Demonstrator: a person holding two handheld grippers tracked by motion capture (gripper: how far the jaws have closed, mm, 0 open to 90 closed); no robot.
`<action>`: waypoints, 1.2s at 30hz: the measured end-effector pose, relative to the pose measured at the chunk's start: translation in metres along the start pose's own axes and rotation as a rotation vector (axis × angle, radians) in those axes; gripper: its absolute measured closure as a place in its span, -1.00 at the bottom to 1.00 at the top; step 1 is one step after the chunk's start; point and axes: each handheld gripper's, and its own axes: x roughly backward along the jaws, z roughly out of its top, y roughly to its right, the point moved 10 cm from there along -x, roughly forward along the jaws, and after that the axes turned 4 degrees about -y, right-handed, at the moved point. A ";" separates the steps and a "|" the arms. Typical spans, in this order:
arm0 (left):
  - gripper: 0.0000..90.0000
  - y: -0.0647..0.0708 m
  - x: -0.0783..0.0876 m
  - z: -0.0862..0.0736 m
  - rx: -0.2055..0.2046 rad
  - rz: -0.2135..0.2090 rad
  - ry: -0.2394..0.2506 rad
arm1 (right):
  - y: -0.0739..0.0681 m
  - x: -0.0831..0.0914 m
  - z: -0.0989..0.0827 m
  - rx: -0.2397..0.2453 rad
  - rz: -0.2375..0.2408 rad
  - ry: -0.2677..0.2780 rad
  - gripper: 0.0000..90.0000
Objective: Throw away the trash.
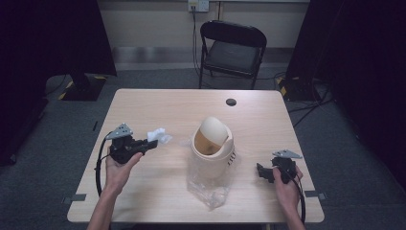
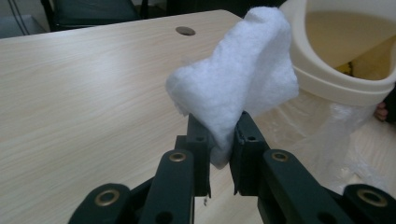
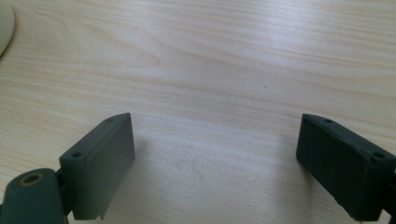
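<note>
We hold the left tool (image 2: 219, 140) pinched on a white wad of tissue (image 2: 236, 79), jaws pressed against its lower tail while the bulk puffs out above them. In the high view the left tool (image 1: 143, 143) sits over the left part of the bench (image 1: 158, 103), with the tissue (image 1: 157, 134) at its tip, raised a little off the wood and left of the small cream bin (image 1: 213, 148).

We judge the tissue to be very light, soft and easily crushed: it will not slip by weight, but it can tear or pull free if only a thin corner is caught. The present hold on the gathered lower fold looks sound to us; a bite nearer the bulk would be safer still.

Our right tool (image 3: 215, 144) is spread wide and empty, jaws well apart above bare wood. In the high view the right tool (image 1: 269, 171) rests low on the right, near the bin.

The bin stands mid-bench with its swing lid (image 1: 214, 129) tilted, leaving the opening facing us. A clear plastic liner (image 1: 210, 189) spills from under it toward the near edge. If the tissue is meant for the bin, the tilted lid and the raised rim (image 2: 336, 79) are what we must clear; the loose liner could snag. A folding chair (image 1: 232, 48) stands beyond the far edge, well apart.
</note>
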 end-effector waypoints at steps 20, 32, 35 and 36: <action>0.78 0.077 -0.014 0.039 -0.126 -0.125 0.023 | 0.000 0.000 0.000 0.000 0.000 0.000 -0.76; 0.77 0.097 -0.039 0.037 -0.162 -0.161 -0.037 | 0.000 0.000 0.000 0.000 0.000 0.000 -0.76; 0.77 0.101 -0.046 0.038 -0.165 -0.171 -0.049 | 0.000 0.000 0.000 0.000 0.000 0.000 -0.76; 0.78 0.101 -0.046 0.038 -0.165 -0.171 -0.049 | 0.000 0.000 0.000 0.000 0.000 0.000 -0.76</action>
